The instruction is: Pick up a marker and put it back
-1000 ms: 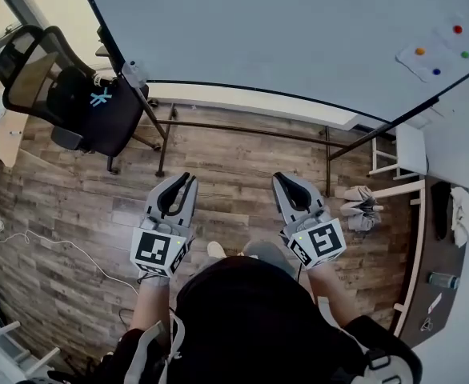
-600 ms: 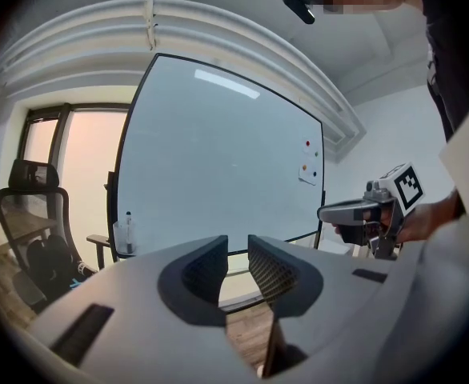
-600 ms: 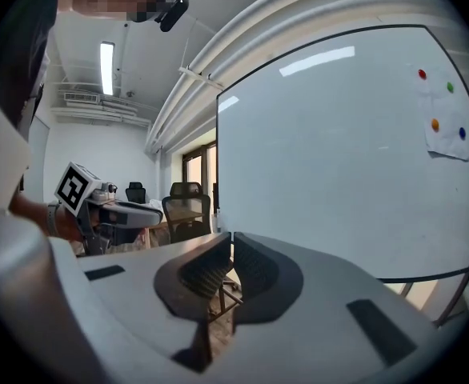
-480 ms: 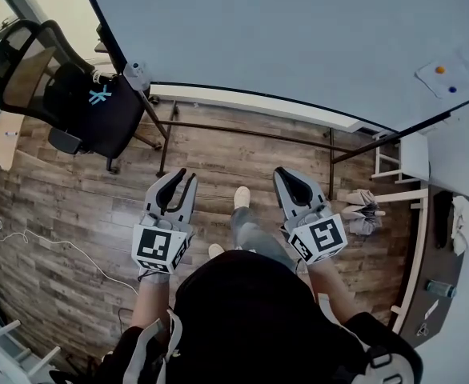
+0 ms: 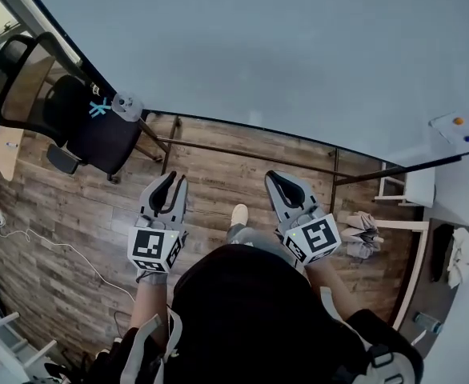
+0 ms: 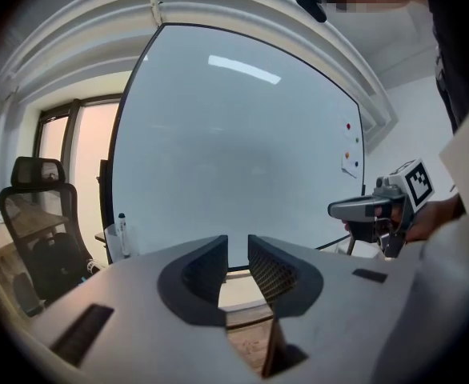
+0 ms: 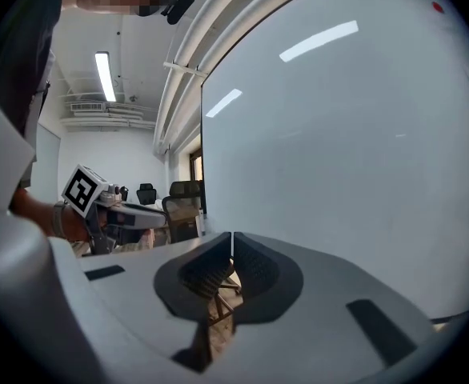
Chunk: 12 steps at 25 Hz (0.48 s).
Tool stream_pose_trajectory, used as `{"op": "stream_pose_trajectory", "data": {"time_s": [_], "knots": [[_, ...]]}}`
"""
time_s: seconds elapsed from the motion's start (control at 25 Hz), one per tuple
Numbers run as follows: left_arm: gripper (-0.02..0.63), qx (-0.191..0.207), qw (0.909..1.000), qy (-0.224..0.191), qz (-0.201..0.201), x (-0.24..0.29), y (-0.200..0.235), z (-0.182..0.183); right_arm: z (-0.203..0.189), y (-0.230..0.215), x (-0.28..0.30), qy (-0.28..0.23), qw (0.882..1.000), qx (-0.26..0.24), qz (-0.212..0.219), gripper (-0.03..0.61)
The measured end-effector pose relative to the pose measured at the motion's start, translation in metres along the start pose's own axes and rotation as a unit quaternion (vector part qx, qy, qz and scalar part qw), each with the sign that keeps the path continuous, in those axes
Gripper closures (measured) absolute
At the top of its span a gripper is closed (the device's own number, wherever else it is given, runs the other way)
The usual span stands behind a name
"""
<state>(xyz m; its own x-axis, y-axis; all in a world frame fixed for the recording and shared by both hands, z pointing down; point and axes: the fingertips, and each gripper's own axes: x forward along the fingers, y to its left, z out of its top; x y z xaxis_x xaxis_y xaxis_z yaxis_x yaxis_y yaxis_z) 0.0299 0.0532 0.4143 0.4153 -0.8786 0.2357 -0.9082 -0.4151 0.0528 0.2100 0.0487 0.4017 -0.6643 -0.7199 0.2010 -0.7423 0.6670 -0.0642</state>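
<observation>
Whiteboard (image 5: 282, 54) with upright marker (image 6: 122, 229), plank floor (image 5: 210, 174), black office chair (image 5: 68, 112)

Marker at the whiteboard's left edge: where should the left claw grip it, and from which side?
Grip the marker on its exposed upper barrel, just under the dark cap, coming level from the front. It stands upright with its lower part apparently in the holder.

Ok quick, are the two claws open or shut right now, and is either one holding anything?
Left grey claw: open, holding nothing.
Right grey claw: closed, holding nothing.
</observation>
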Motion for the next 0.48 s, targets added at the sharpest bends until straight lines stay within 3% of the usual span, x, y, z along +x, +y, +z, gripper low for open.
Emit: {"op": "stream_pose_trajectory", "data": {"time_s": [0.48], "knots": [[0.543, -0.020, 0.9915, -0.005, 0.129, 0.048, 0.046, 0.012, 0.021, -0.043, 0.058, -0.011, 0.997, -0.004, 0.074, 0.557]]}}
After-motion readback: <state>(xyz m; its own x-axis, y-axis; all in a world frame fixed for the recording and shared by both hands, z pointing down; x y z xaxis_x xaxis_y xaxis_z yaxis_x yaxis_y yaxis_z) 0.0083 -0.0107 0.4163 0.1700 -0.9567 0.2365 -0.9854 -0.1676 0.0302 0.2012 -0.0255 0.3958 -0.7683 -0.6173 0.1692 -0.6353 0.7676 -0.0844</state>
